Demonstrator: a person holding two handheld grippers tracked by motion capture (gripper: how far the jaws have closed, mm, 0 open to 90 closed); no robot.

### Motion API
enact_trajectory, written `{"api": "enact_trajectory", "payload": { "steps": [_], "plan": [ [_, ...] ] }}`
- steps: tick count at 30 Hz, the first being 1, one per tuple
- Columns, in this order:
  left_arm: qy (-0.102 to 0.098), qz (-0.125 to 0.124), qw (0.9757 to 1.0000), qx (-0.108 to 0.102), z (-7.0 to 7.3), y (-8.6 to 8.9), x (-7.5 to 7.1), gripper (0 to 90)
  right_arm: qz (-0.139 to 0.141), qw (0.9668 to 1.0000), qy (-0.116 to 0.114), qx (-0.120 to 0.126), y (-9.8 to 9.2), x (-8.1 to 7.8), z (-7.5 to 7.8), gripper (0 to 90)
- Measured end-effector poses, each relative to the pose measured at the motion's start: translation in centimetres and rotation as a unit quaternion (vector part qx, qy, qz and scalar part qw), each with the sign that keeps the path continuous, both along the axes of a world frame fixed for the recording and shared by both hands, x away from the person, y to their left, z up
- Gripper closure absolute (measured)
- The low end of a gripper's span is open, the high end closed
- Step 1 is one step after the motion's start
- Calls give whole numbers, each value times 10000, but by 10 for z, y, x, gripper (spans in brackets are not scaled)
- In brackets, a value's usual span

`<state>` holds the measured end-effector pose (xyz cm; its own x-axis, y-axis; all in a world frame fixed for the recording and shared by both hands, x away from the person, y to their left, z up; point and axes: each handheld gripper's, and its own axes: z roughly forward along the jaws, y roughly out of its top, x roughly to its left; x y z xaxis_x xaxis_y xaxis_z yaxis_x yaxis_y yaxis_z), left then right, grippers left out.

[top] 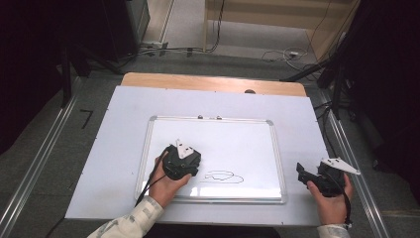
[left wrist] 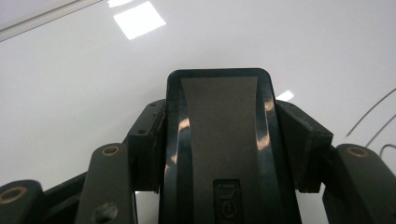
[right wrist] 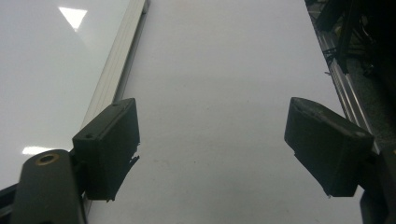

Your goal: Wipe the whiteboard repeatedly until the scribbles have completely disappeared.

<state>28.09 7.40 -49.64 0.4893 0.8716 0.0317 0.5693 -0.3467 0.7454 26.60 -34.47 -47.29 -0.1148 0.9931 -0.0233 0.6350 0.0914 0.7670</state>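
White gloss dominates the scene: a whiteboard [top: 257,144] with an aluminium frame is laid flat at the centre of the high view, on a pale sheet covering the wooden table [top: 213,82]. A black whiteboard eraser [left wrist: 219,140] is seen clamped between the jaws of the left gripper [top: 190,171], its dark felt strip and glossy plastic shell standing upright in the middle of the left gripper view, both pads pressed against its sides. The eraser is held low over the board, at the lower left of the board in the high view, just left of a looping black marker scribble [top: 223,176] drawn near the board's lower edge; whether the felt is already touching the surface cannot be told. That placement suggests the scribble is about to be wiped, the eraser being gripped across its narrow width so the long felt face can be swept flat. The right gripper [top: 303,174] is kept off the board, at the lower right of the high view over the pale sheet, its jaws spread wide and nothing between them, apparently parked clear of the wiping path beside the frame.
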Motion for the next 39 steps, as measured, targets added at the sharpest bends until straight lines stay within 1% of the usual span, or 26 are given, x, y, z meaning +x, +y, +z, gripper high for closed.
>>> {"api": "enact_trajectory", "payload": {
  "steps": [2, 6, 7, 9, 13, 14, 22, 33, 35, 39],
  "plan": [
    [3, 5, 10000, -27, 0, -4, 1, 413, -12, 10000, -1, 5, 0, 0, 0, 165],
    [22, -77, 10000, -12, 0, -13, 3, 413, 2, 10000, -7, 0, 0, 0, 0, 165],
    [23, -82, 10000, -35, 0, -16, 3, 413, -1, 10000, -6, 2, 0, 0, 0, 165],
    [39, -134, 9999, 7, 0, -20, 4, 413, -4, 10000, -4, 5, 0, 0, 0, 165],
    [38, -171, 9998, -13, 0, -30, 6, 413, -1, 10000, -15, 7, 0, 0, 0, 165],
    [37, -206, 9998, 22, 1, -32, 7, 413, 0, 10000, -15, 7, 0, 0, 0, 165],
    [45, -256, 9997, 23, 1, -48, 10, 413, -17, 10000, -2, 21, 0, 0, 1, 165],
    [53, -301, 9995, 24, 1, -64, 13, 413, -22, 10000, -4, 7, 0, 0, 1, 165],
    [65, -328, 9994, 60, 1, -66, 13, 413, -28, 10000, -4, 12, 0, 0, 1, 165],
    [61, -360, 9993, 36, 1, -72, 14, 413, -25, 10000, -3, 15, 0, 0, 1, 165]
  ]
}}
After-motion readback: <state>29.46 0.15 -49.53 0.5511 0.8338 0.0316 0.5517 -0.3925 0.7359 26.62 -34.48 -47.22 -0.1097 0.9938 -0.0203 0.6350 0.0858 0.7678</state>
